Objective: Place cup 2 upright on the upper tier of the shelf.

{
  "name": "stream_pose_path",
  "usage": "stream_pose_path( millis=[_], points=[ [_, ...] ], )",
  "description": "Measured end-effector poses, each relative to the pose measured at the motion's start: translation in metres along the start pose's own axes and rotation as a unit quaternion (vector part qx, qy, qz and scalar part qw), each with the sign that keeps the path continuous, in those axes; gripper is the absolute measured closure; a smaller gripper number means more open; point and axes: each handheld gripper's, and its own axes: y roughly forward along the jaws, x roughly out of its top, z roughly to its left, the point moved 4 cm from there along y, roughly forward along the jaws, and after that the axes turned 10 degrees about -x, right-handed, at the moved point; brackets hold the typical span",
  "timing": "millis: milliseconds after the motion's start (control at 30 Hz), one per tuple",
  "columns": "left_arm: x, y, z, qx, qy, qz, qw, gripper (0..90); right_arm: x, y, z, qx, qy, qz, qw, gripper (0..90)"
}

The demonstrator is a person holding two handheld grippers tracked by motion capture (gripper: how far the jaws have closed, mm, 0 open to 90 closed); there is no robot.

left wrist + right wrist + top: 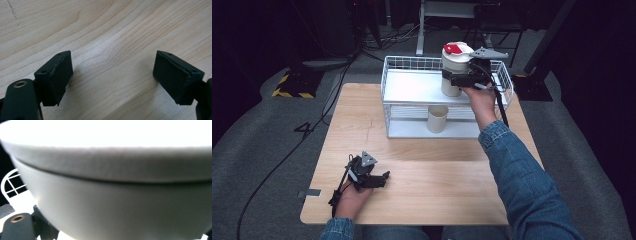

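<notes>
Right gripper [460,79]: reaching over the top tier of the white wire rack [398,68], its jaws pinching the white lidded container [454,67] from the side nearest the person
White lidded container: standing upright between the right gripper's jaws, its base at the top shelf [417,87]; whether it is resting on the shelf or hanging just above it I cannot tell
Lid: carrying a red label [454,48], sitting above the right gripper's jaws
Container up close: in the right gripper view the pale wall of the container [107,202] is pressing right up against the camera, with a seam running across under the lid band
Rack wire: a bit of white grid [11,185] is showing to the left of the right gripper's jaws in its own view
Small cream cup [437,118]: standing on the rack's lower shelf, below and to the left of the right gripper, well apart from it
Left gripper [382,179]: lying low over the wooden table [432,190], near the person's edge, far from the rack
Left gripper's jaws: standing spread, with bare wood [112,62] lying between the two black pads and nothing being held
Sleeves: a denim sleeve [522,175] is stretching behind the right gripper
</notes>
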Motion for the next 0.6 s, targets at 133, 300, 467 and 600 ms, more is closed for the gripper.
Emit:
stream_pose_path(
  millis=[133, 300, 467, 600],
  points=[
    [0.0001, -0.0002, 0.0001, -0.001, 0.000, 0.002, 1.0000, 17.0, -0.0004, -0.0013, 0.0000, -0.001, -0.004, 0.002, 1.0000, 12.9],
    [0.0001, -0.0002, 0.0001, -0.001, 0.000, 0.002, 1.0000, 17.0, -0.0003, -0.0016, 0.0001, -0.003, -0.004, 0.005, 1.0000, 12.8],
    [0.0000, -0.0001, 0.0000, -0.002, 0.000, 0.002, 1.0000, 17.0, 0.0011, -0.0014, -0.0004, 0.000, -0.008, 0.013, 0.9999, 12.5],
    [0.0000, -0.0001, 0.0000, -0.002, 0.000, 0.002, 1.0000, 17.0, 0.0026, -0.0019, -0.0002, -0.006, -0.019, 0.010, 0.9997, 10.4]
  ],
)
